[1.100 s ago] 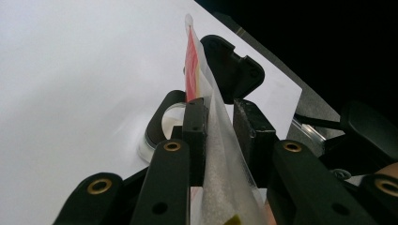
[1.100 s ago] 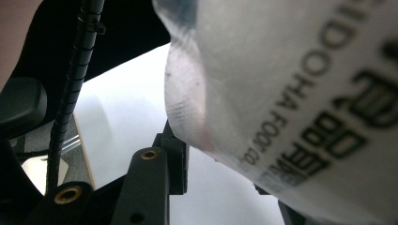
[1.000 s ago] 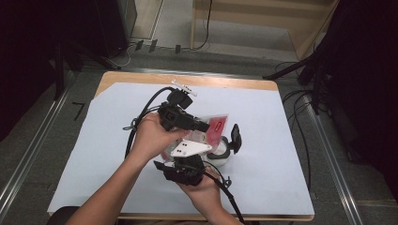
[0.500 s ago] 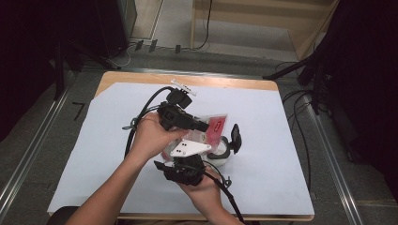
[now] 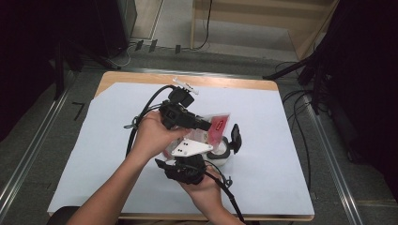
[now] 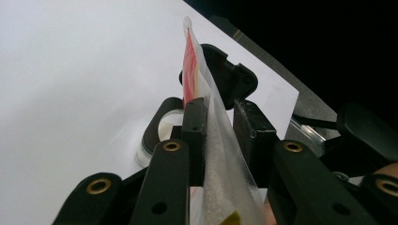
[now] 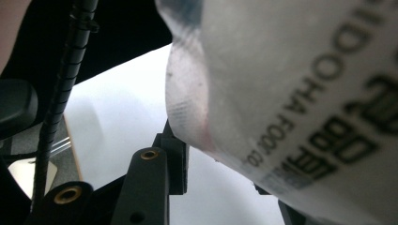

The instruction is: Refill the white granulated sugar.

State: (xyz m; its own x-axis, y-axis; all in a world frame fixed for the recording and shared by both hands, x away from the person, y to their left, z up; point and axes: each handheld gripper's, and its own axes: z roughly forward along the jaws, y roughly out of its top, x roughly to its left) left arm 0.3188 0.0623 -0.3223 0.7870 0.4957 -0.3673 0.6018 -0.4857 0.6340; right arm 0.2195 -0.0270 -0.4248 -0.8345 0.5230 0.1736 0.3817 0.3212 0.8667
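White paper-covered wooden tabletop (image 5: 94, 154), dark floor and cables around it. Left claw (image 6: 220, 129): jaws set on either side of a clear plastic sachet with red print (image 5: 217, 127), pads seemingly pinching its edge, held upright mid-table. Right claw (image 5: 195, 161): sachet bulges between its jaws; whether the pads press cannot be told. Small round white jar with hinged black lid open (image 5: 220, 154), directly beneath the sachet. Handling note: likely best to keep both grips steady and the sachet mouth centred over the jar.
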